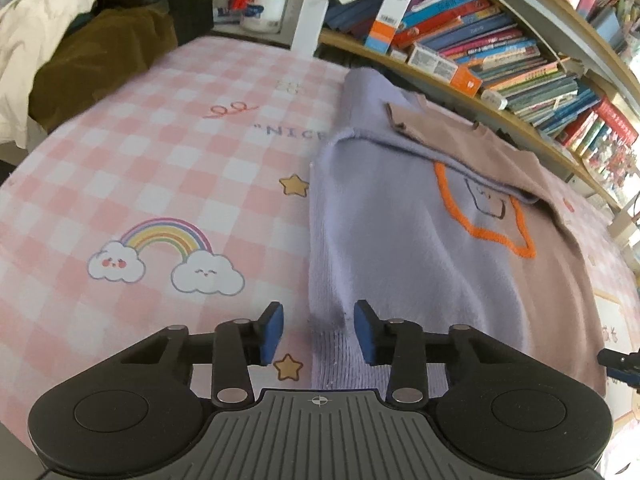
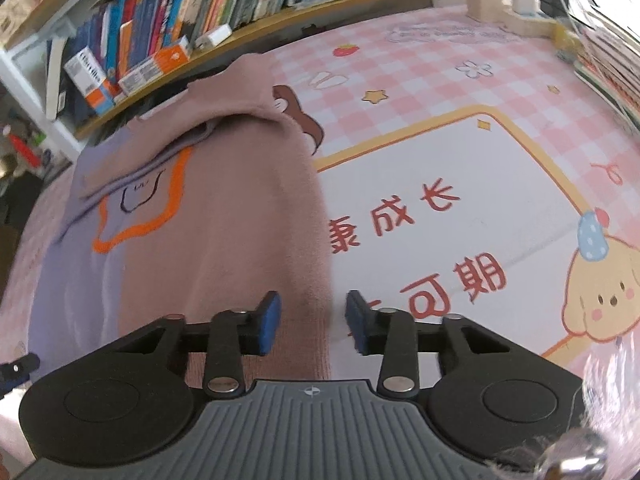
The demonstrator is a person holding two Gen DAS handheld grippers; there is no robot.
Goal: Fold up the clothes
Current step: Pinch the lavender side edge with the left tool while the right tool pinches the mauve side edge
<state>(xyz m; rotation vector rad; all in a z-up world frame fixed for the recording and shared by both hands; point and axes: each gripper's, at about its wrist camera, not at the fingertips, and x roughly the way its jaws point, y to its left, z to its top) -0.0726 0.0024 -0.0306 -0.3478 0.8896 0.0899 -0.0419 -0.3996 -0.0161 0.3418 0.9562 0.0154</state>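
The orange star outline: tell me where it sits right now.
The orange star outline sits mid-chest on the sweater, where its lilac and tan halves meet, partly under the folded-over sleeves, ahead of both open grippers.

Pink-and-white checked table mat (image 1: 168, 168), printed with a rainbow between two clouds (image 1: 166, 256), gold stars and a cartoon puppy (image 2: 600, 292). Wooden bookshelf (image 1: 500, 116) along the far edge, packed with colourful books (image 1: 500, 52). White lidded tub (image 1: 266, 6) and piled olive-brown cloth (image 1: 100, 64) at the far left.

"NICE" on checked cloth (image 1: 168, 168), upside-down Chinese characters
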